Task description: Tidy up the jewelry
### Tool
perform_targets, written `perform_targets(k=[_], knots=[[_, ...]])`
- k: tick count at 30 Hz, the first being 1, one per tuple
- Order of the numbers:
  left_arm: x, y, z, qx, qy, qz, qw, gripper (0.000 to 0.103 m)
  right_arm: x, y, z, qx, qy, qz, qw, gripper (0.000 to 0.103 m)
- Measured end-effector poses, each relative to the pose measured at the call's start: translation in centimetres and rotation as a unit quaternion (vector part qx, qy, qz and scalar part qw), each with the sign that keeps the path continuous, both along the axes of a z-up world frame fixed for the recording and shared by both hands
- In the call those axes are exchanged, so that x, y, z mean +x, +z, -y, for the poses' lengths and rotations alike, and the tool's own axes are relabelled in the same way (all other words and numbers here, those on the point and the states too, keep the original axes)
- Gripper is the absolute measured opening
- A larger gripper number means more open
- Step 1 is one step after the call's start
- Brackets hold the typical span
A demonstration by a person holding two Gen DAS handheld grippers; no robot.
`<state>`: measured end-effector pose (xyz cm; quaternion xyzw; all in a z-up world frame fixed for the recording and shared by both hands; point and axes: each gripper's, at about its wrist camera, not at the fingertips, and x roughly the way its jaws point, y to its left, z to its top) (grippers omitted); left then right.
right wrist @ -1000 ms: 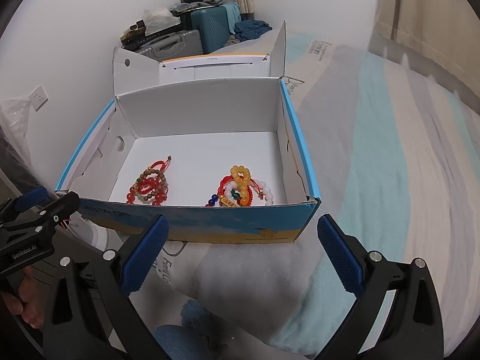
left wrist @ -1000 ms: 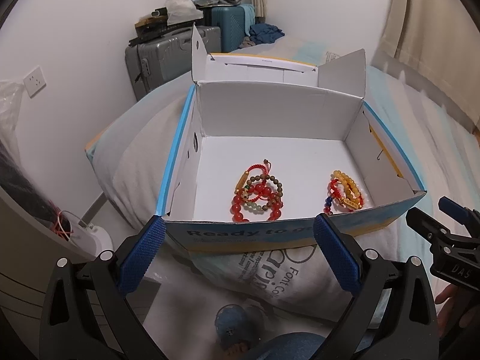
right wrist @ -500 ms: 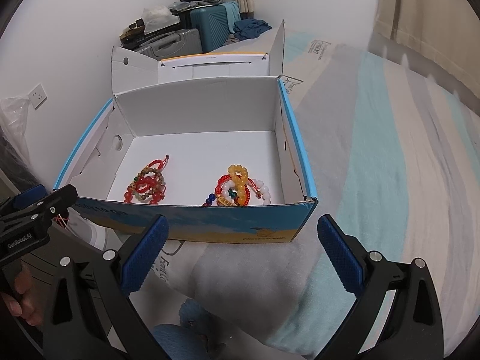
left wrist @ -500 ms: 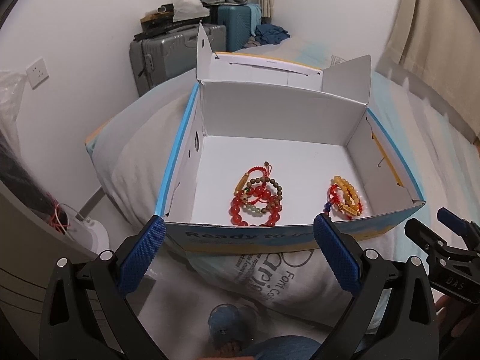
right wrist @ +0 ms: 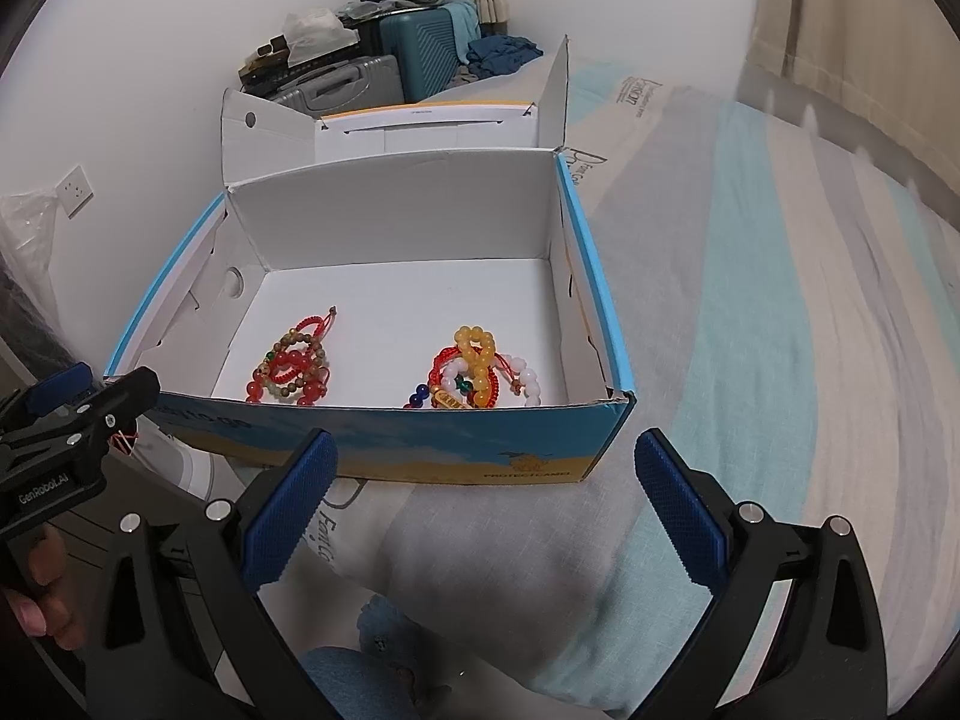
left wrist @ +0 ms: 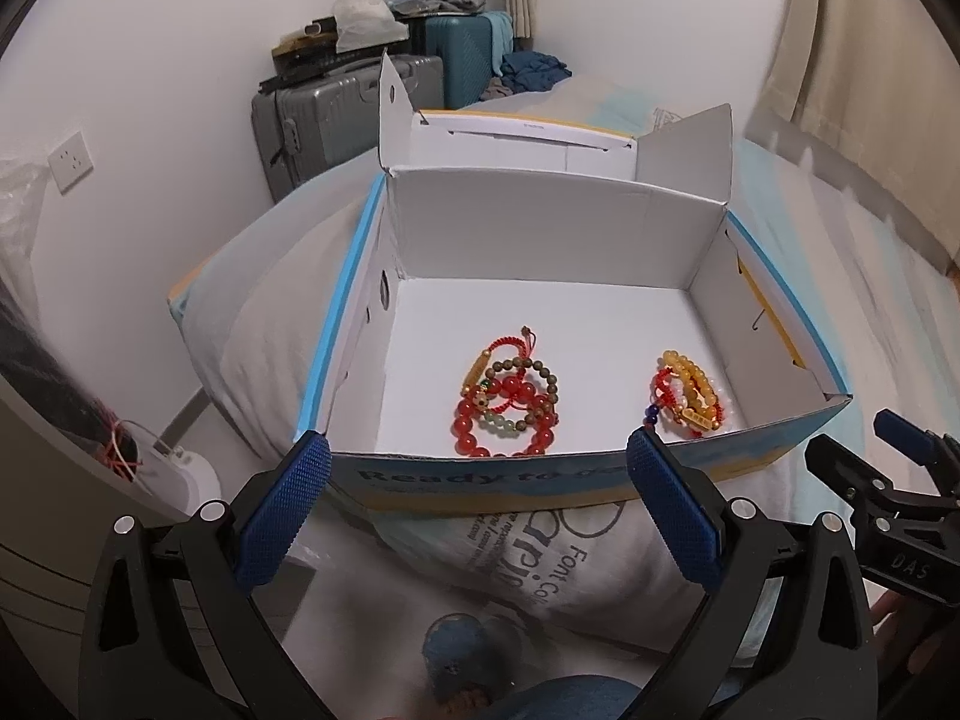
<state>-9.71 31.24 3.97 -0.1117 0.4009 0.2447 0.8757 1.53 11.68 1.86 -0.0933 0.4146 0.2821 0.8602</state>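
Note:
An open blue and white cardboard box (left wrist: 540, 240) (right wrist: 390, 210) sits on a bed. Inside it lie two heaps of bead bracelets. The left heap (left wrist: 510, 402) (right wrist: 291, 369) has red, brown and green beads. The right heap (left wrist: 690, 393) (right wrist: 477, 369) has yellow, white and red ones. My left gripper (left wrist: 480, 516) is open and empty, just in front of the box's near wall. My right gripper (right wrist: 480, 510) is open and empty too, in front of the same wall. Each gripper shows at the edge of the other's view, the right (left wrist: 870, 492) and the left (right wrist: 72, 420).
The box rests on a pillow (left wrist: 252, 312) and a striped blue, grey and white bedsheet (right wrist: 780, 300). Grey (left wrist: 336, 114) and teal suitcases (right wrist: 420, 54) with clutter stand against the back wall. A curtain (left wrist: 870, 90) hangs at the right. A white device (left wrist: 180, 474) sits low left.
Both grippers have risen and tilted a little, so more of the box floor and both bracelet heaps show. The jaws stay open. The bracelets have not moved.

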Motion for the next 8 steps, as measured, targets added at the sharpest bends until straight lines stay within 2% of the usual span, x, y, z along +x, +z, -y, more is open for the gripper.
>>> perform_targets(k=[8], knots=[[-0.01,0.15,0.17,0.003,0.000,-0.003,1.0000,0.097,0.04,-0.01,0.05,0.001,-0.001,0.000,1.000,0.095]])
